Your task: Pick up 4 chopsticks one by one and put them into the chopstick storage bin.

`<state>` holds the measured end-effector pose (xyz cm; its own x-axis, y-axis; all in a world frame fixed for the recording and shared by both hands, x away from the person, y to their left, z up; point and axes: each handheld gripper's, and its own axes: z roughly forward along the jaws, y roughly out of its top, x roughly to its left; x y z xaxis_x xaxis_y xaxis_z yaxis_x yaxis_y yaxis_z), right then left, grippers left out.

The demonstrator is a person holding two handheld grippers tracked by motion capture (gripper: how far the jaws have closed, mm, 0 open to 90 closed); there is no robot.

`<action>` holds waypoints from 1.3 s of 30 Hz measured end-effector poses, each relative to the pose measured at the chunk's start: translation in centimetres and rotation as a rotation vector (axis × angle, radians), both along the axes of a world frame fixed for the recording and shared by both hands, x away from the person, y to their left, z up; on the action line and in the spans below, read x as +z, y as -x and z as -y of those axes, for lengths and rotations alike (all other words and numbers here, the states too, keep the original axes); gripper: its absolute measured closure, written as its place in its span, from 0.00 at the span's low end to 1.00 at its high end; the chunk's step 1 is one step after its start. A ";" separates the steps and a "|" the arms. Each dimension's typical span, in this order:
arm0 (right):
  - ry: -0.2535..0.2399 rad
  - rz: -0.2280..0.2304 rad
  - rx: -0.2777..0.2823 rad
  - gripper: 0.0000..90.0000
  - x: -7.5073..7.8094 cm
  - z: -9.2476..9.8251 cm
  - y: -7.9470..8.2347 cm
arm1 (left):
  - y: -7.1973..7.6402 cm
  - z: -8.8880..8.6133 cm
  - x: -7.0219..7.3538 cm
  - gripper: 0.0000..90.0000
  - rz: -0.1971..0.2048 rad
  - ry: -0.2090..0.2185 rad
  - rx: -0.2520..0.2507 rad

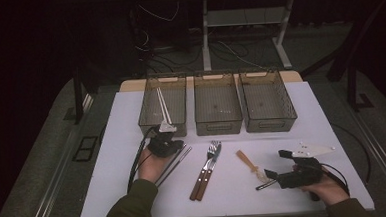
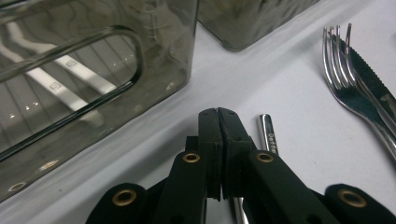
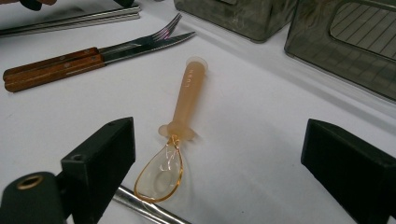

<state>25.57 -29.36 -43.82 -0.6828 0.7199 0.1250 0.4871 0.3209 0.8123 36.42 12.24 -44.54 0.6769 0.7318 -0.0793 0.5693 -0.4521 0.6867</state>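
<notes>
My left gripper (image 1: 168, 140) is low over the white table, just in front of the left grey bin (image 1: 177, 120). In the left gripper view its jaws (image 2: 218, 116) are shut pad against pad with nothing between them. A metal chopstick (image 2: 267, 133) lies on the table just right of the tips and runs under the gripper. My right gripper (image 1: 278, 164) rests at the front right, open wide (image 3: 224, 163). An orange-handled clear spoon (image 3: 180, 121) lies flat on the table between and ahead of its fingers, untouched.
Three grey bins stand in a row at the back; the left one (image 2: 93, 93) holds white chopsticks (image 1: 163, 105). A wooden-handled fork and knife (image 1: 207, 170) lie side by side mid-table. Metal chopsticks (image 1: 176, 162) lie by the left hand. A thin metal rod (image 3: 144, 207) lies under the right gripper.
</notes>
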 end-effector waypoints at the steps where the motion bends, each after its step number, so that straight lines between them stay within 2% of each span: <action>1: 0.000 0.000 -0.001 0.11 0.0 0.0 0.0 | 0.0 0.0 0.0 0.98 -0.002 0.006 -0.002; 6: -0.001 0.000 0.001 0.11 0.0 0.0 0.0 | 0.1 0.3 -0.1 0.99 -0.014 0.008 -0.024; 15: -0.003 -0.002 0.000 0.11 0.0 0.0 0.0 | 0.2 0.9 -0.1 0.99 -0.014 0.004 -0.056; 33: -0.004 -0.002 -0.001 0.11 0.1 0.0 0.0 | 1.0 2.7 -0.2 0.99 -0.031 0.027 -0.168; 39: -0.004 -0.001 -0.001 0.11 0.1 0.0 0.0 | 1.0 2.3 0.0 0.95 -0.023 0.034 -0.148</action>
<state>25.52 -29.34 -43.73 -0.6823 0.7197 0.1283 0.4877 0.3174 0.8133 35.46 9.98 -44.53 0.7748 0.6208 -0.1193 0.5140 -0.5088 0.6906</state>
